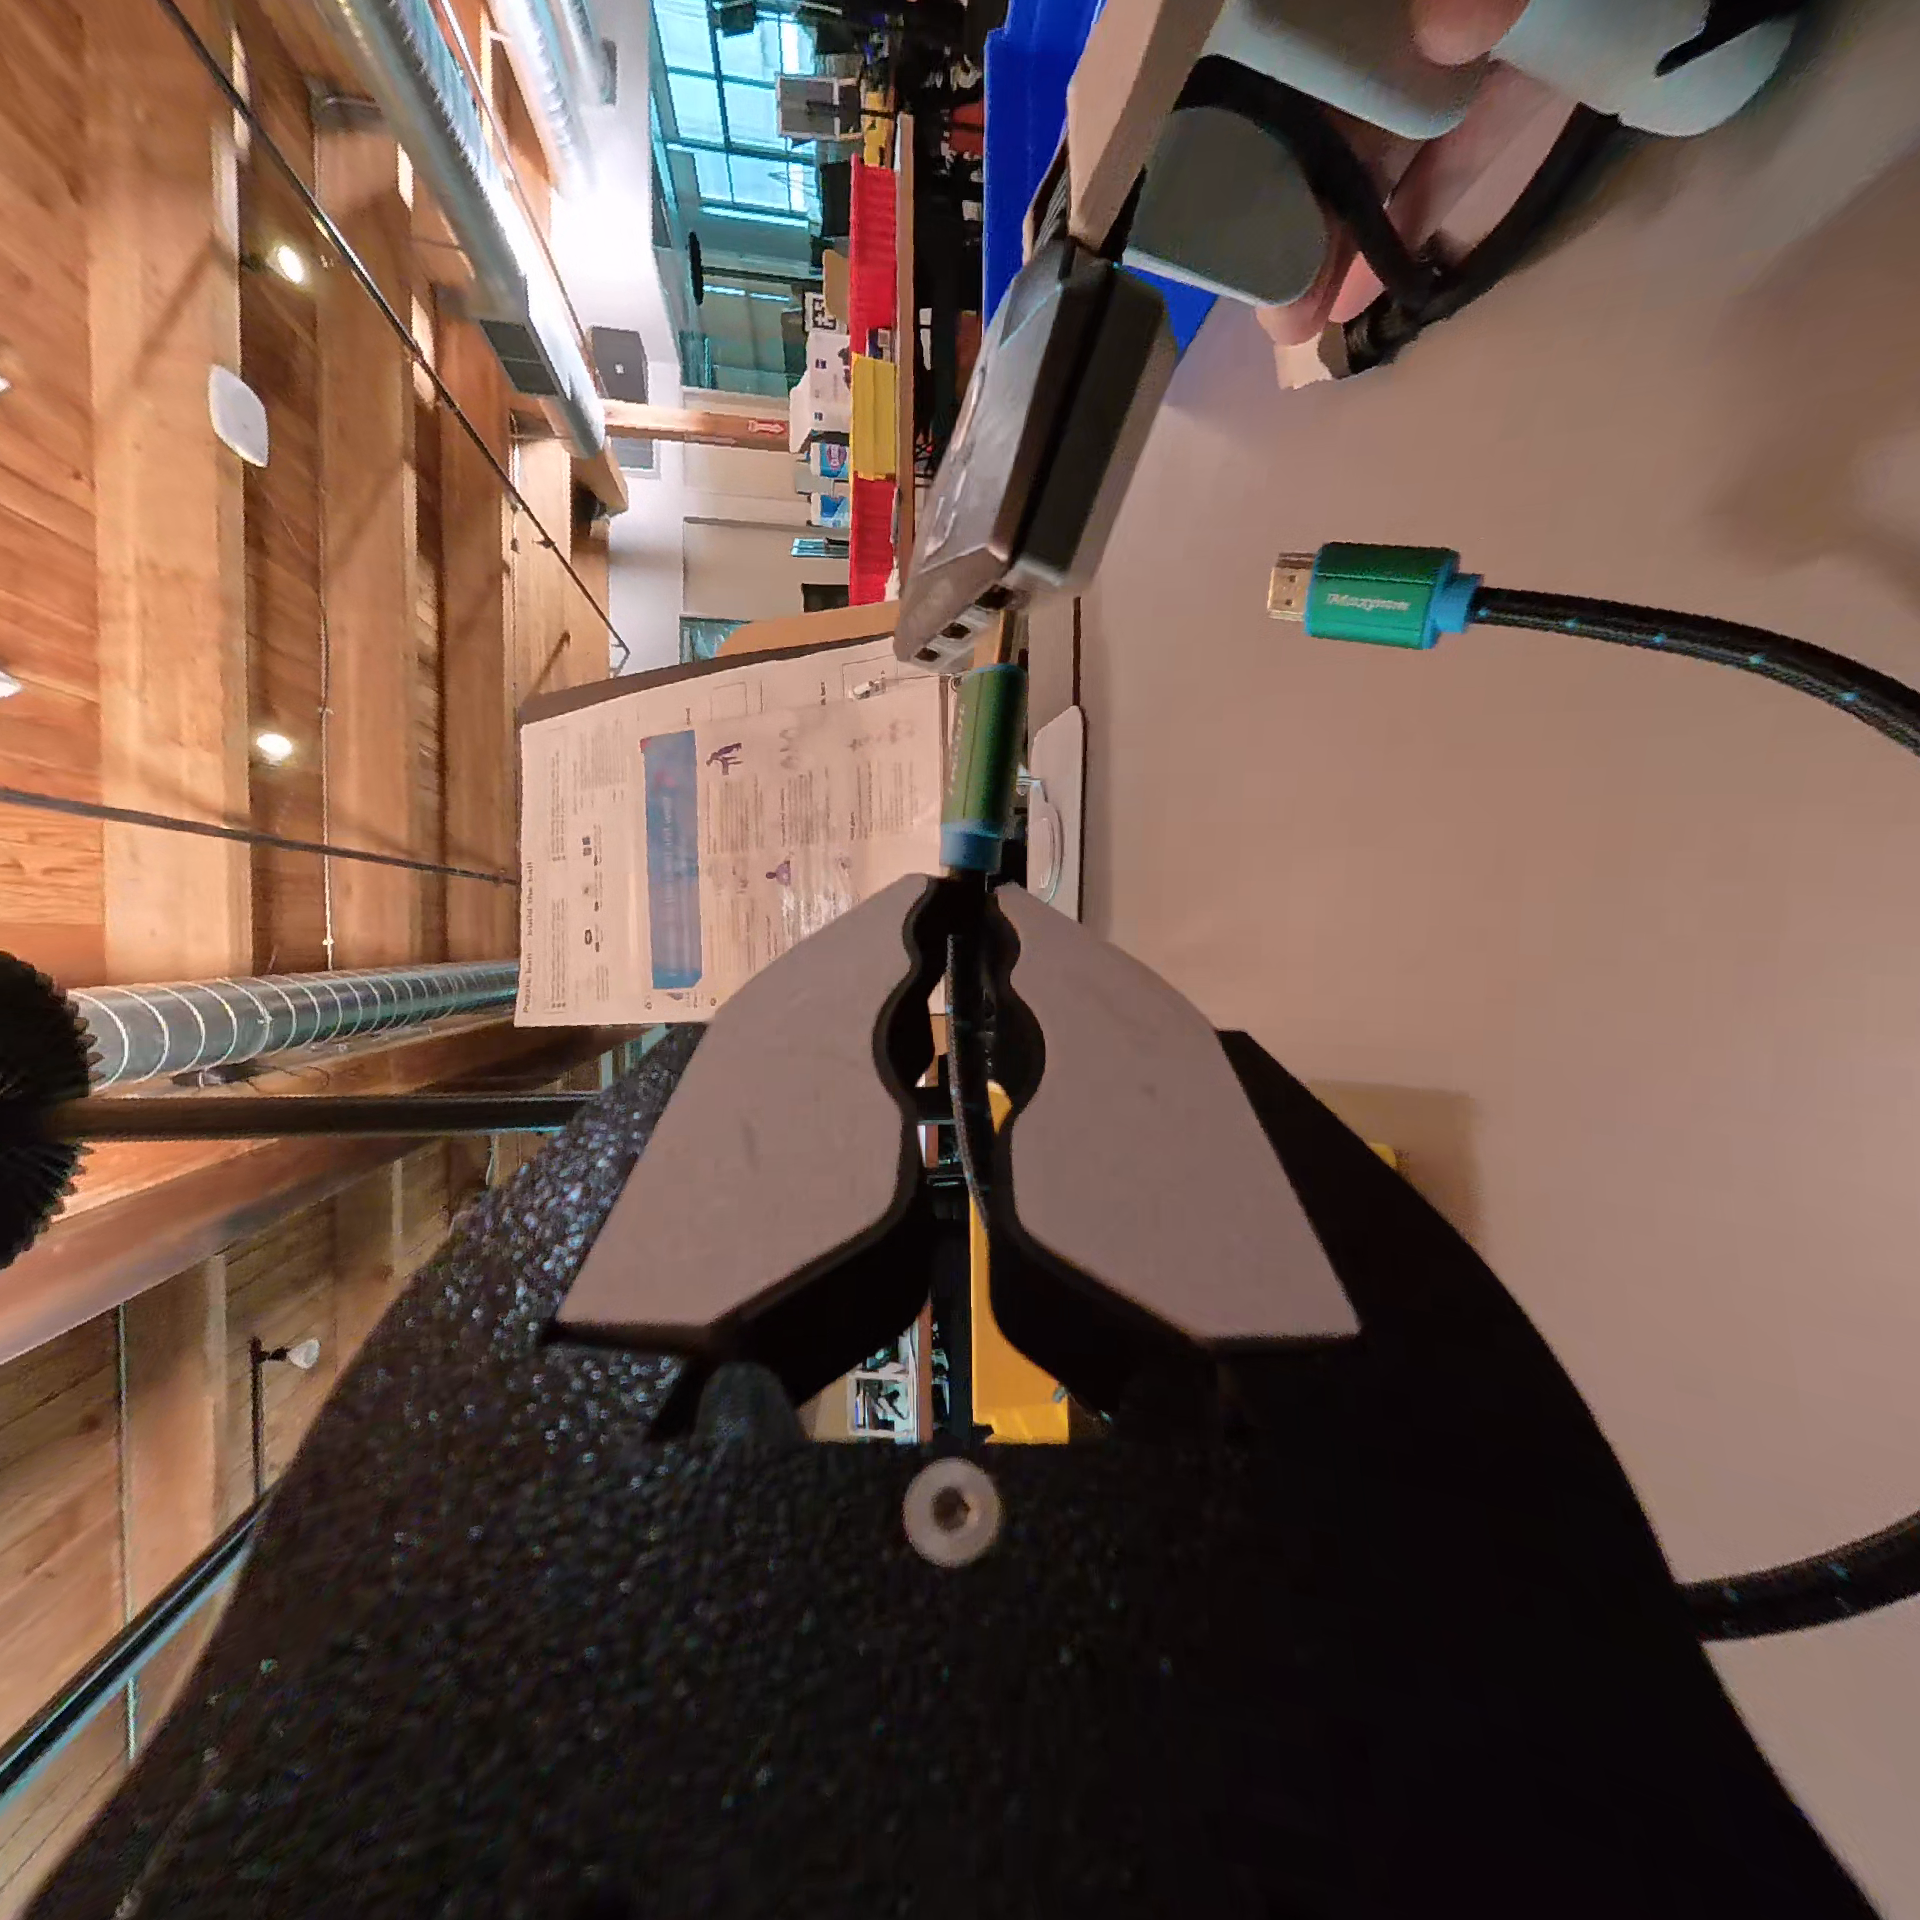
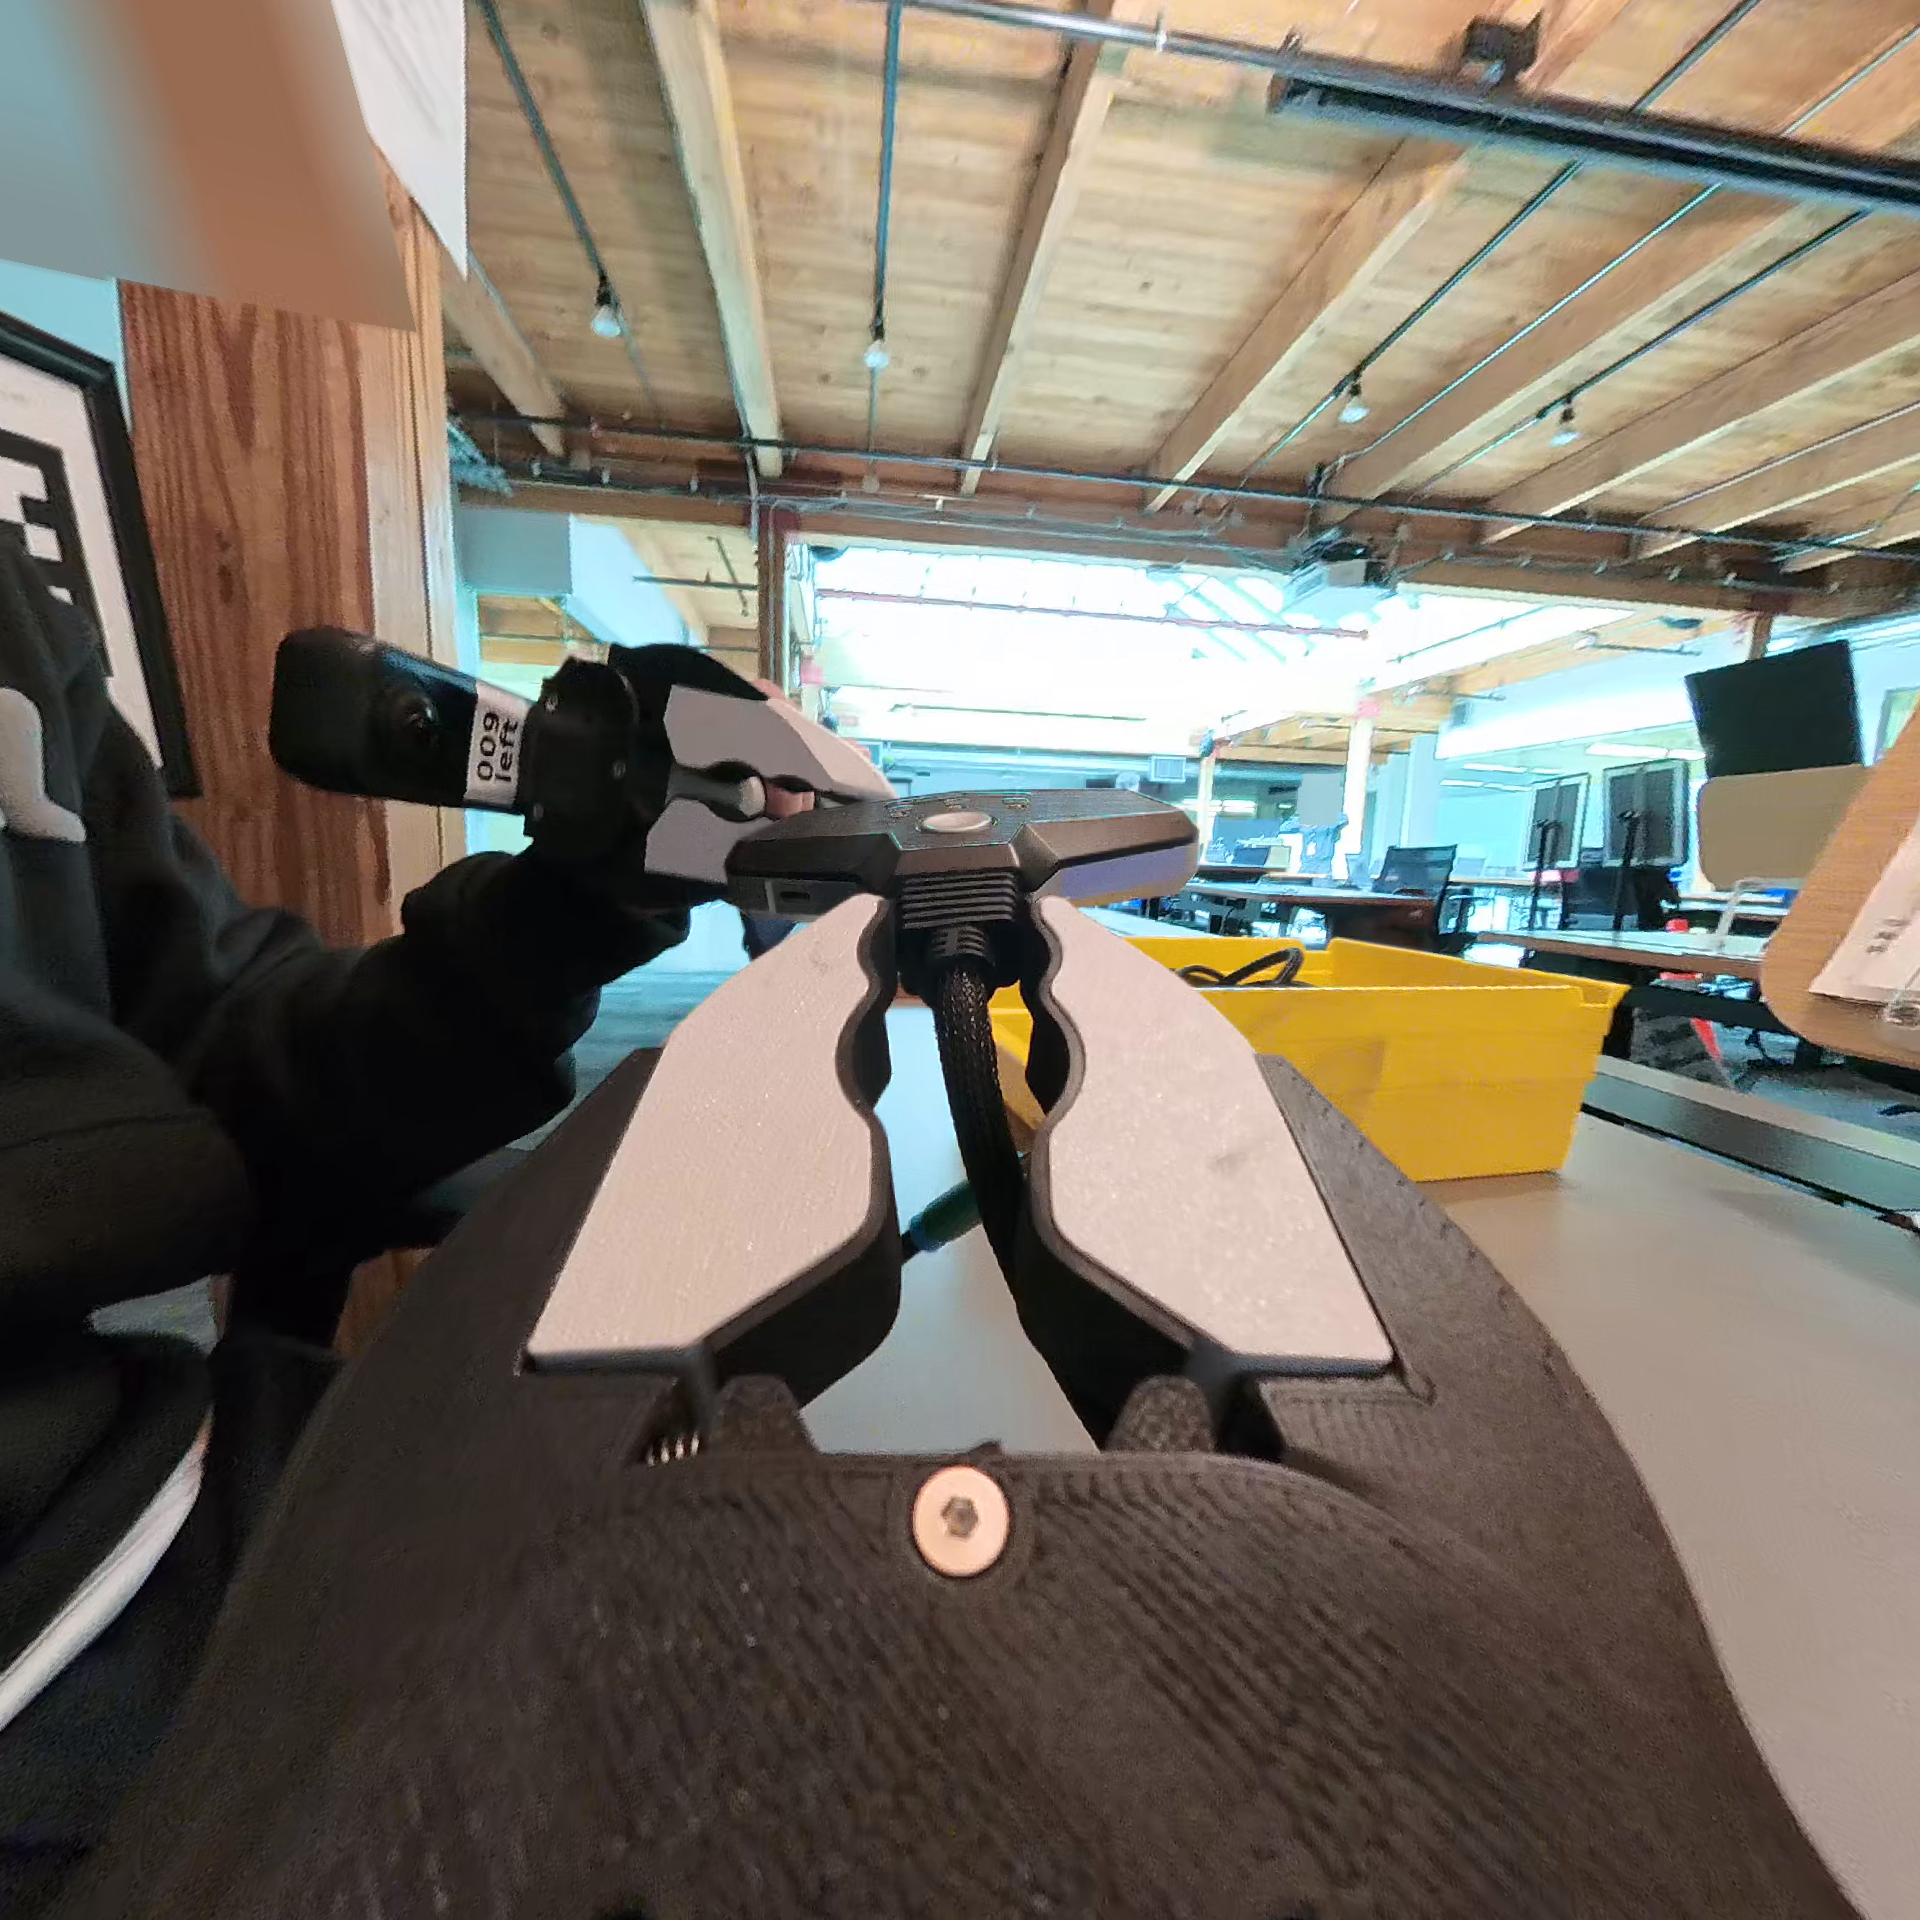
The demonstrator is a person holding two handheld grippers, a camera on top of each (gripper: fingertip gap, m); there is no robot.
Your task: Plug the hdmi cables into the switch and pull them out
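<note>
We hold the left hand-held gripper (image 1: 961, 904) closed on the braided cable just behind a green HDMI plug (image 1: 980, 753), whose tip sits right at the ports of the black switch (image 1: 1023, 468). Our right hand-held gripper (image 2: 961, 925) clamps the switch's own cable at its ribbed collar, holding the switch above the surface (image 1: 1455, 935). A second green plug (image 1: 1366, 594) lies loose there.

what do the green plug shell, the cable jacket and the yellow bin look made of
Green plug shell: likely anodized metal, judging by its satin sheen. Cable jacket: woven fabric braid; the black weave shows blue flecks. Yellow bin: moulded plastic, smooth and glossy.
</note>
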